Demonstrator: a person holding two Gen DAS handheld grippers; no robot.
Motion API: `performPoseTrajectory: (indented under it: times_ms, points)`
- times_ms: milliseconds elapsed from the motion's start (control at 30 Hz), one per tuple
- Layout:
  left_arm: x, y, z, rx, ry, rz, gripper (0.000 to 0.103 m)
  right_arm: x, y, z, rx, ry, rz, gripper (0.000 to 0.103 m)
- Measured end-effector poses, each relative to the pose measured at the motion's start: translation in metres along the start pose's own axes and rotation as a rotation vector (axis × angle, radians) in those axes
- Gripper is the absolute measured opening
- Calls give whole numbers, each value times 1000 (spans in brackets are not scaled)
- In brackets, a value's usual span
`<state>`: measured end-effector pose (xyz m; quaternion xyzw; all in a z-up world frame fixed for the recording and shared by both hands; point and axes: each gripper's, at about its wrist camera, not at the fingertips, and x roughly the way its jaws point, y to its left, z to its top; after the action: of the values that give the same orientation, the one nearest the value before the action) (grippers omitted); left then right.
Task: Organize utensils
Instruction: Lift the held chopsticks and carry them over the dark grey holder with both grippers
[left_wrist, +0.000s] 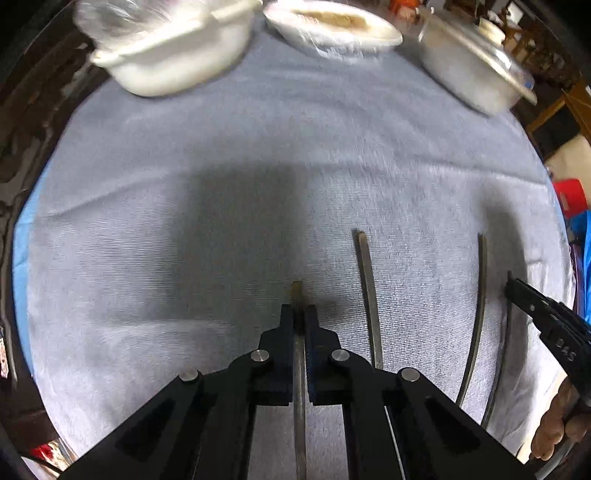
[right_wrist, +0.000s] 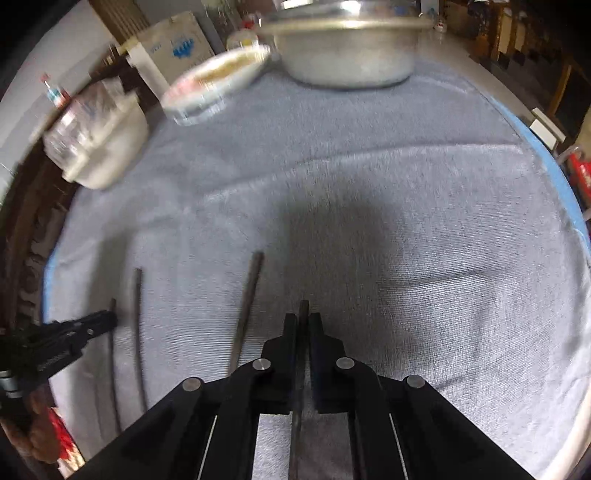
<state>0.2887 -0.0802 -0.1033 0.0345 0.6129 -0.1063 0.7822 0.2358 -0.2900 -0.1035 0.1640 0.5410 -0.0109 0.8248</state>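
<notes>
Thin dark chopsticks lie on a grey-blue towel (left_wrist: 258, 147). My left gripper (left_wrist: 298, 314) is shut on one chopstick (left_wrist: 297, 291), whose tip pokes out past the fingers. Two more chopsticks (left_wrist: 367, 295) (left_wrist: 478, 325) lie to its right. My right gripper shows at the right edge of the left wrist view (left_wrist: 517, 291). In the right wrist view my right gripper (right_wrist: 303, 321) is shut on another chopstick (right_wrist: 303, 306). A chopstick (right_wrist: 247, 310) and a second one (right_wrist: 138, 332) lie to its left. The left gripper (right_wrist: 99, 319) shows at the far left there.
A white pot (left_wrist: 166, 48), a film-covered white dish of food (left_wrist: 332, 26) and a metal pot with glass lid (left_wrist: 472, 66) stand along the towel's far edge. The same vessels (right_wrist: 99, 144) (right_wrist: 218, 85) (right_wrist: 347, 48) show in the right wrist view.
</notes>
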Motion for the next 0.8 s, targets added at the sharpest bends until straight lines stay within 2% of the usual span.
performPoseTrajectory:
  times_ms: [133, 367, 467, 567, 800]
  points:
    - [-45, -2, -12, -6, -111, -30, 5, -42, 3, -4, -29, -145, 65, 6]
    - [-145, 5, -28, 0, -372, -79, 5, -125, 19, -22, -108, -409, 109, 6]
    - [-177, 15, -53, -8, -473, -98, 5, -166, 16, -44, -111, -546, 107, 6]
    - [-205, 13, -81, -33, -551, -108, 5, -195, 14, -66, -97, -645, 97, 6]
    - [-246, 18, -134, -59, -691, -119, 5, -251, 12, -106, -68, -833, 73, 6]
